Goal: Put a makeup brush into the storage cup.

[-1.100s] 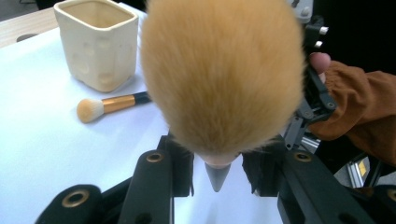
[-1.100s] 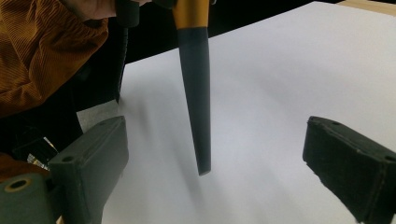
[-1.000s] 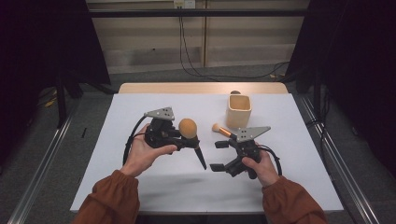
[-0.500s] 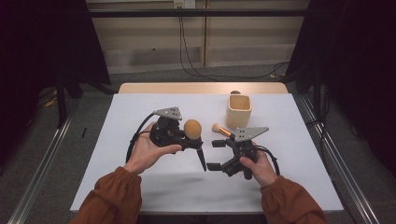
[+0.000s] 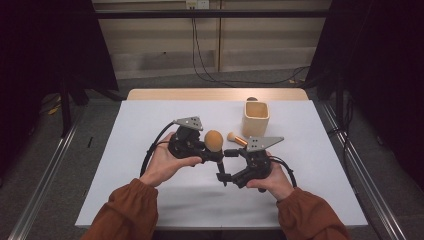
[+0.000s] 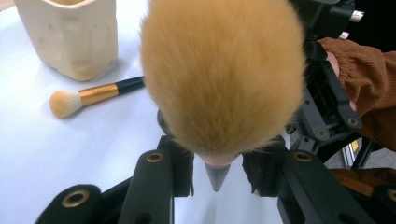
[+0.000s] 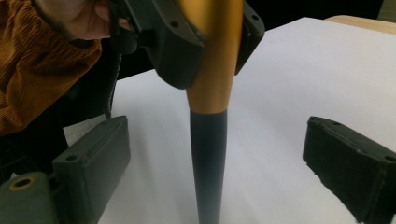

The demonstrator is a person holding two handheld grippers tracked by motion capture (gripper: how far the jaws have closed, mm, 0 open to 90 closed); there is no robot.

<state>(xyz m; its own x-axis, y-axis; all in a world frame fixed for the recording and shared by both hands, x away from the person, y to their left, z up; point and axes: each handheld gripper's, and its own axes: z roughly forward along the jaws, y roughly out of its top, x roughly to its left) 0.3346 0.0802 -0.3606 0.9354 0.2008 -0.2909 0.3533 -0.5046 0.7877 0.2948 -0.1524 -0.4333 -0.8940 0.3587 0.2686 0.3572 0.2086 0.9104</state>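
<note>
So, rundown of the setup:
Tabletop: white, matte sheet [image 5: 150, 200] over a light wood top whose far edge peeks out; dark curtains either side, grey floor with rails, cables hanging down the back wall.
Big brush [image 5: 214, 141]: fluffy orange-tan dome of bristles, gold metal ferrule tapering into a slim black handle; held upright above the middle of the tabletop, bristles up, handle tip down.
Left claw [image 5: 210, 152]: clamped snug around the big brush's ferrule.
Right claw [image 5: 226, 165]: spread wide, one jaw on each side of the black handle, not touching it.
Small brush [image 5: 236, 138]: pale bristles, gold band, black handle, lying flat just behind the claws.
Cup [image 5: 255, 118]: cream, squarish, dimpled walls, upright near the far edge, close to the small brush.
</note>
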